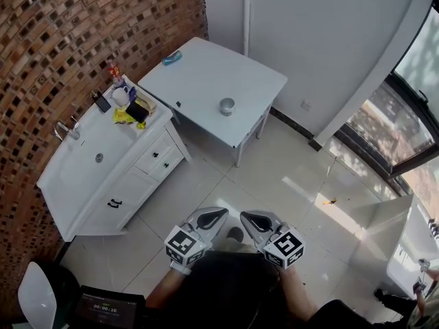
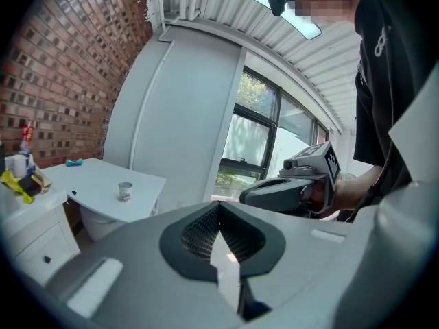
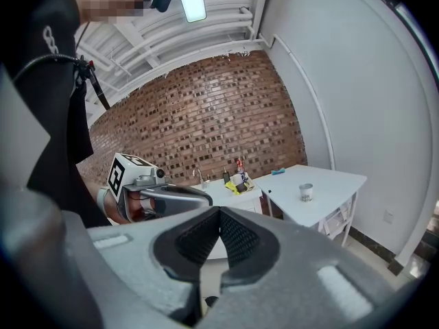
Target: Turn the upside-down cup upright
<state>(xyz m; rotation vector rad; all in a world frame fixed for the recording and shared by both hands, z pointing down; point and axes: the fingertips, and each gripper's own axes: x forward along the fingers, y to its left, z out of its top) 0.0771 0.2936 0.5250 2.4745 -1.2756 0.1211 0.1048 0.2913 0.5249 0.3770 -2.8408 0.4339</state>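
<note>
A small grey cup stands on the white table, near the edge that faces me; at this distance I cannot tell which way up it is. It also shows far off as the cup in the left gripper view and the cup in the right gripper view. My left gripper and right gripper are held side by side low in the head view, over the floor and well away from the table. Both are shut with nothing between the jaws. The left gripper sees the right gripper beside it.
A white vanity with a sink, a tap and a clutter of bottles and packets stands against the brick wall, left of the table. A blue thing lies on the table's far corner. A white chair and a tablet are at lower left.
</note>
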